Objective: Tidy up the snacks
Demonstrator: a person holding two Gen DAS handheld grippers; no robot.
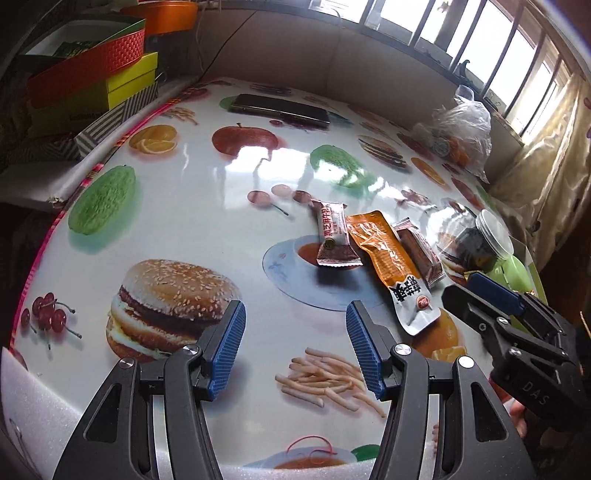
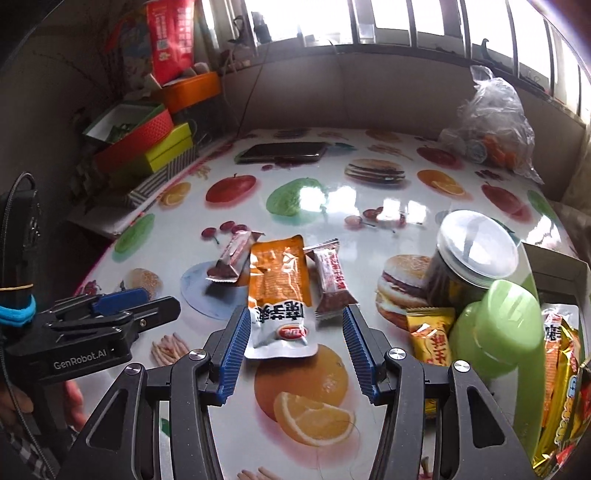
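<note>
Glossy food-print tablecloth (image 2: 332, 206) beneath barred windows (image 2: 388, 22).

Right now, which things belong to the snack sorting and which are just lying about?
Job:
orange pouch
two brown bars
yellow packet
jar
green tub

Lying about:
phone
plastic bag
stacked boxes

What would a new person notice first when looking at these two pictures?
First the glossy tablecloth printed with burgers, fruit and fries. Then the orange snack pouch lying in the middle between two small brown snack bars, with the open right tongs just in front of it. To the right stand a clear-lidded jar and a green container.
</note>
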